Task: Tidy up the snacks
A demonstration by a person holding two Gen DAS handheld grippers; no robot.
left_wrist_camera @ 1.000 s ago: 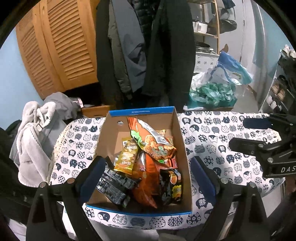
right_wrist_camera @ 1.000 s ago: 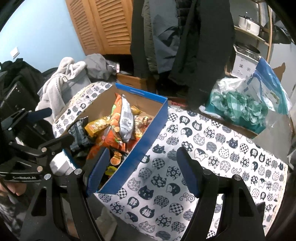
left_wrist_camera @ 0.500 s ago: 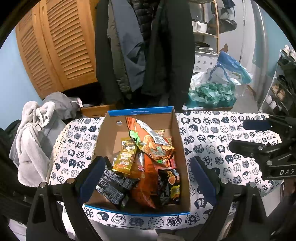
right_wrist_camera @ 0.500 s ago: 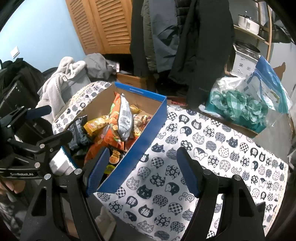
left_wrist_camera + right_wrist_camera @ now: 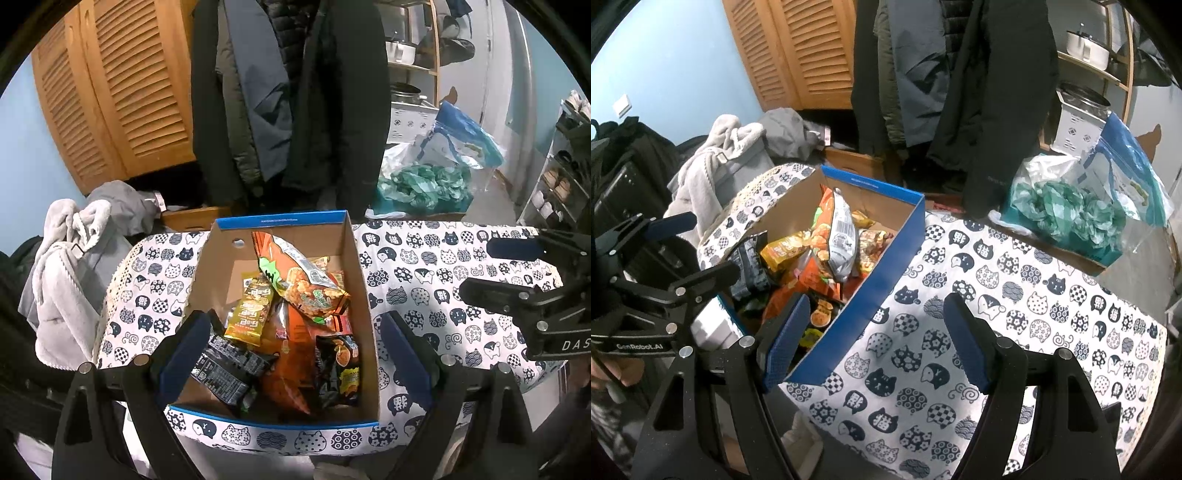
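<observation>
1. The box is brown inside with a blue rim, and blue outside.
2. The tabletop cover is white with black and white cat faces.
3. The snack bags: one orange, one yellow, one black.
4. The claw pads are blue on black arms.
5. The cupboard doors are orange-brown with slats.
6. The wall is light blue.
</observation>
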